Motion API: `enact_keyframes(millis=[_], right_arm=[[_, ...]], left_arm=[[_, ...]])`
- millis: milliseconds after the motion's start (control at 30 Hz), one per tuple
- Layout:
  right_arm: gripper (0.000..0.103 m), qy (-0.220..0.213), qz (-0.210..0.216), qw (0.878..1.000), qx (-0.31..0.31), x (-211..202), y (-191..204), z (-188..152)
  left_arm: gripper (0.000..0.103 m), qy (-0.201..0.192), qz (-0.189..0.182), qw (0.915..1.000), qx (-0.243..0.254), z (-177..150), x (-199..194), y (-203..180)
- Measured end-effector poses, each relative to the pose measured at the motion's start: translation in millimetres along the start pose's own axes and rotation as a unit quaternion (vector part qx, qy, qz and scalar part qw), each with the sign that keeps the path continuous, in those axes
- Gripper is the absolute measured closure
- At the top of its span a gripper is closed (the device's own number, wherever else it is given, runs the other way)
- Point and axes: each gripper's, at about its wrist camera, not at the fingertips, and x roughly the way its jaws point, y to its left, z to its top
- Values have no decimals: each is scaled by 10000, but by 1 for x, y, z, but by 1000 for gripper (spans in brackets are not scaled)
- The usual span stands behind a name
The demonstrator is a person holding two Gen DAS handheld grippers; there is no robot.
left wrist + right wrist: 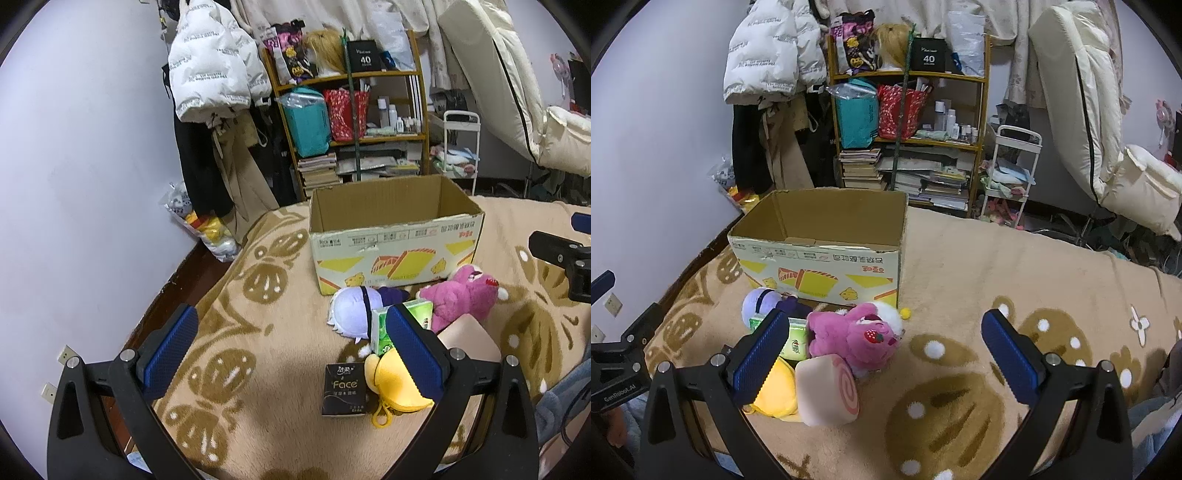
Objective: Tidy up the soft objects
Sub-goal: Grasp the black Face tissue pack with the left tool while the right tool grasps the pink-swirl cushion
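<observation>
An open cardboard box (395,254) (820,266) stands on the bed and looks empty. In front of it lie a pink plush bear (461,295) (860,336), a white-and-purple plush (354,310) (759,301), a green tissue pack (384,328) (796,341), a yellow plush (395,387) (777,391), a pink swirl-roll cushion (827,391) (469,336) and a black "Face" tissue pack (345,387). My left gripper (291,354) is open above the blanket, left of the pile. My right gripper (886,354) is open, right of the pile.
The tan patterned blanket (997,258) covers the bed. Behind the bed stand a cluttered shelf (351,122), hanging coats (210,74) and a white cart (1008,177). A folded mattress (1082,92) leans at the right. The wall (92,166) is at the left.
</observation>
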Motion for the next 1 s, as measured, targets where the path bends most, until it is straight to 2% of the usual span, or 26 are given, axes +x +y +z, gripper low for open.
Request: enact_keyframes(millis=[333, 567, 733, 833, 1000], right_arm=[[0, 448, 121, 9986, -267, 28, 23, 0], [0, 957, 261, 9948, -251, 59, 32, -6], [0, 1259, 168, 9910, -431, 78, 41, -14], [0, 1461, 115, 9875, -571, 88, 45, -21], [0, 1845, 57, 9798, -768, 104, 52, -31]], left_arm=[[3, 757, -91, 9967, -263, -3, 38, 10], [3, 1205, -162, 9925, -110, -8, 64, 3], [3, 1653, -230, 9859, 106, -16, 88, -10], [3, 2028, -347, 9785, 169, -23, 106, -16], [3, 2345, -327, 9715, 140, -32, 121, -17]])
